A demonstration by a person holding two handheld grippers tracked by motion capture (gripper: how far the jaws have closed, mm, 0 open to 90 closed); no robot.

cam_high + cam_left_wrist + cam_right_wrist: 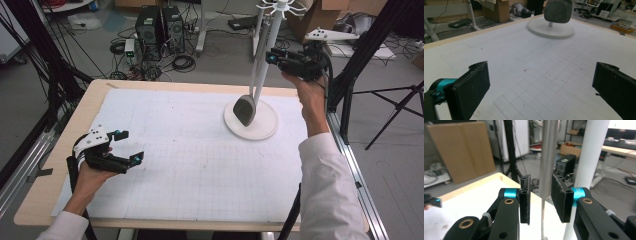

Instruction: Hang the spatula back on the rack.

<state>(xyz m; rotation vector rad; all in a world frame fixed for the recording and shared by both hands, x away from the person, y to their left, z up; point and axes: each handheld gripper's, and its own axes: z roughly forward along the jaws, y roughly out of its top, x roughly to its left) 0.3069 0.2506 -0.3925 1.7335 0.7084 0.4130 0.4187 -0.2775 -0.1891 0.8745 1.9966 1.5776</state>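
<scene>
Two grippers work over a table (60, 150) topped with a gridded white sheet (200, 165): the left gripper (131, 146) rests near the left edge with its jaws spread wide and nothing between them. Toward the far right corner a white stand (260, 127) rises from its round base, and a grey spatula (246, 109) hangs beside the pole with its blade just above that base. The right gripper (269, 56), raised beside the pole, has its jaws partly closed around the spatula's long handle (547, 157), though whether the pads actually touch it cannot be told.
</scene>
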